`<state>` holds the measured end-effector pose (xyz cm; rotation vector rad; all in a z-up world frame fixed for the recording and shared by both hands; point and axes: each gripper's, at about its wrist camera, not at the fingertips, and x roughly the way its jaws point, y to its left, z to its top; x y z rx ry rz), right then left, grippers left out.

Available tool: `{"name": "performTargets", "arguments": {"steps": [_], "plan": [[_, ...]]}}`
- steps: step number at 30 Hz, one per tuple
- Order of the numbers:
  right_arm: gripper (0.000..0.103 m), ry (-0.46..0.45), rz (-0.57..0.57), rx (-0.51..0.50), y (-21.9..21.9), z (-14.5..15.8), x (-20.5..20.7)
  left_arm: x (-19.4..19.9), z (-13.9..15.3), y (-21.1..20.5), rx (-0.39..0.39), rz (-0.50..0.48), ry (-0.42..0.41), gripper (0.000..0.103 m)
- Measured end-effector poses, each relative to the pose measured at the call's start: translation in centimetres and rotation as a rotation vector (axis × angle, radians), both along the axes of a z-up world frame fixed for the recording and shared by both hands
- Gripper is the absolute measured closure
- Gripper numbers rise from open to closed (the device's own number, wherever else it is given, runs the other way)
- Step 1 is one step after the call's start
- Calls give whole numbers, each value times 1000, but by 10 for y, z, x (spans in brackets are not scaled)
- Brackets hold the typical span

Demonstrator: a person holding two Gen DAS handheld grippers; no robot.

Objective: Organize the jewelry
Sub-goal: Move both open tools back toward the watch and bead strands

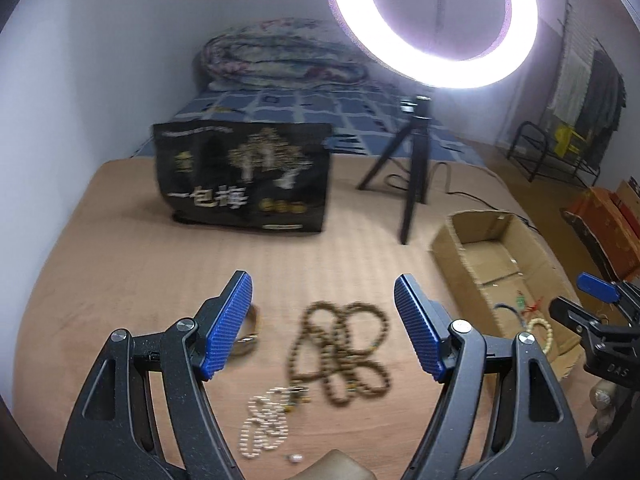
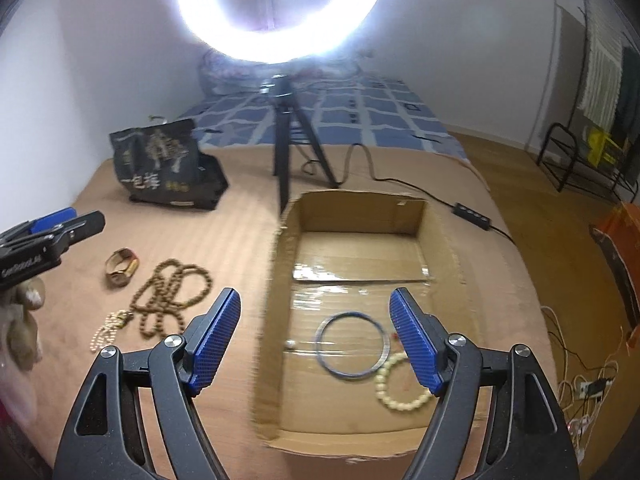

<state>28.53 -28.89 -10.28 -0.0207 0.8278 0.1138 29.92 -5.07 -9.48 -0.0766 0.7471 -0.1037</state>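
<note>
Beads (image 1: 340,354) lie tangled on the tan blanket (image 1: 120,264) between the left gripper's (image 1: 322,328) spread fingers, blurry, pearls (image 1: 266,420) just below. Gold bangle (image 1: 248,330) half hidden behind the left finger. Right gripper (image 2: 316,338) hangs wide open over the box (image 2: 352,216), which holds a blue hoop (image 2: 352,346) and cream bracelet (image 2: 400,386). Black bag (image 1: 244,176) and tripod (image 1: 408,172) behind.

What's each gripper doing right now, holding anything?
Left gripper: open, empty, above the brown bead necklace.
Right gripper: open, empty, over the cardboard box.
</note>
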Motion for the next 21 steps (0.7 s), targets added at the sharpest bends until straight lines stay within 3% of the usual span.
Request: {"name": "performTargets", "arguments": {"steps": [11, 21], "plan": [[26, 51, 105, 8, 69, -14, 11, 24, -29, 73, -29, 107, 82, 27], [26, 152, 186, -21, 129, -47, 31, 34, -67, 106, -63, 144, 175, 28]]}}
